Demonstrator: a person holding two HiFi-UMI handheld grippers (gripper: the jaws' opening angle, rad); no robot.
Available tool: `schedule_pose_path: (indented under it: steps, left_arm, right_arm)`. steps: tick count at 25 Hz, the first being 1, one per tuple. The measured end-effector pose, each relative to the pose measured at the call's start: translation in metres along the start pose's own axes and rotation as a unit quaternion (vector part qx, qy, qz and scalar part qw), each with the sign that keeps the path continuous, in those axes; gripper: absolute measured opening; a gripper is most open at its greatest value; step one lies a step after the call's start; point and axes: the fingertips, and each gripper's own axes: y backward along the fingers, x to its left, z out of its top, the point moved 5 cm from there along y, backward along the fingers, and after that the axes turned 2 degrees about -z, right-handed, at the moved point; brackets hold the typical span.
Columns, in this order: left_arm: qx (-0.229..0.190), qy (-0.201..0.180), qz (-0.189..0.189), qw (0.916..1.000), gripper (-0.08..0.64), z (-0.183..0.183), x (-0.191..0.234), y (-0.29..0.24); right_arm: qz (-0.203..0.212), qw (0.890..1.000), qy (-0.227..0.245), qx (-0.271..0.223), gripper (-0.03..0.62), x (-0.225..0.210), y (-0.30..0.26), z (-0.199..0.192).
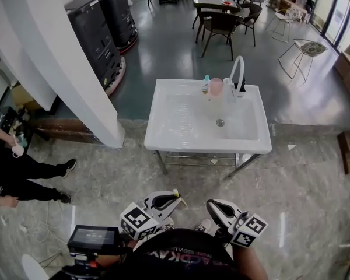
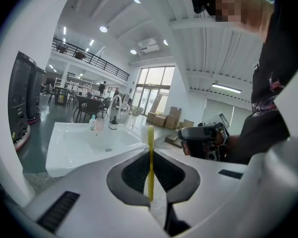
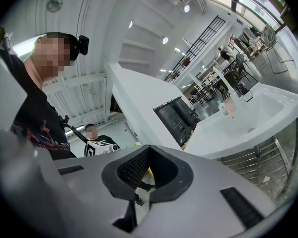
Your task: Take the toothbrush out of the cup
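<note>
A yellow toothbrush stands upright between the jaws of my left gripper, which is shut on it. In the head view the left gripper is low and close to the body, with the brush tip poking out. The pink cup stands on the back rim of the white sink, far ahead of both grippers, and also shows small in the gripper views. My right gripper is shut with nothing in it, beside the left.
A small bottle and a white faucet flank the cup. Black cabinets and a slanted white pillar stand at the left. A person's legs are at the far left. Chairs and tables fill the back.
</note>
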Motion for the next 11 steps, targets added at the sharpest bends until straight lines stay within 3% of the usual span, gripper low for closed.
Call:
schedule_pose_path:
  steps: [11]
  left_arm:
    - [-0.003,0.010,0.003,0.9999,0.023,-0.0048,-0.0021,-0.0001]
  right_arm:
    - [-0.004,1.000,0.006,0.003,0.009,0.0019,0.0042,-0.0008]
